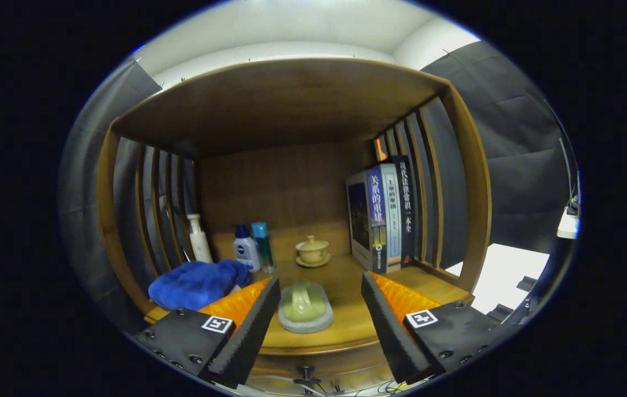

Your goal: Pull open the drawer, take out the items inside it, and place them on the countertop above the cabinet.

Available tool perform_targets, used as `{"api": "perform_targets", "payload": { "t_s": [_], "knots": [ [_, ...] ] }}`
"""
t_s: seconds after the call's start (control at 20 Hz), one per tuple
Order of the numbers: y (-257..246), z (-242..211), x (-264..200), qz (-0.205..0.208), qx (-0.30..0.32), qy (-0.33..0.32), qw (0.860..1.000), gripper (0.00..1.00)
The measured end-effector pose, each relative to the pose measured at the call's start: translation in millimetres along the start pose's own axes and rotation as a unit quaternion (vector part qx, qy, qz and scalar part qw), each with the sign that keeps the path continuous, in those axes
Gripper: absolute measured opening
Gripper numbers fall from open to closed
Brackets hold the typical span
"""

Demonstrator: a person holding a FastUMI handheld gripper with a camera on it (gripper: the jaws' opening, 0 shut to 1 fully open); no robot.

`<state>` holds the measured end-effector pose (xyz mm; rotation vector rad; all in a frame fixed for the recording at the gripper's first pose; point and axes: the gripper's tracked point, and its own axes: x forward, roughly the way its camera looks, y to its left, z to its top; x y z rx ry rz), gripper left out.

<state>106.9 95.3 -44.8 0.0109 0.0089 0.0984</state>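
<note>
My gripper is open over the front of the wooden countertop. Between the fingers, closer to the left one, a pale green piece on a grey stone-like base rests on the countertop. Neither finger presses on it. Below the countertop's front edge I see the drawer front with its dark knob. I cannot tell whether the drawer stands open.
A blue towel lies at the left beside my left finger. Behind it stand a white bottle, a blue-capped bottle and a teal bottle. A lidded tea cup on a saucer sits at the back. Upright books lean against the slatted right wall.
</note>
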Motion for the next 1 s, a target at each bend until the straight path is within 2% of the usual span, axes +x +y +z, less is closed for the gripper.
{"api": "perform_targets", "payload": {
  "t_s": [0.1,0.3,0.75,1.0],
  "knots": [
    [9.2,26.1,-12.2,0.009,0.009,-0.016,1.0,0.98],
    [17.7,62.2,-52.9,0.004,-0.036,-0.037,0.999,0.98],
    [-26.3,145.2,-136.4,-0.019,-0.036,-0.048,0.998,0.98],
    [-43.4,169.8,-166.8,-0.023,-0.06,-0.046,0.997,0.98]
  ]
}}
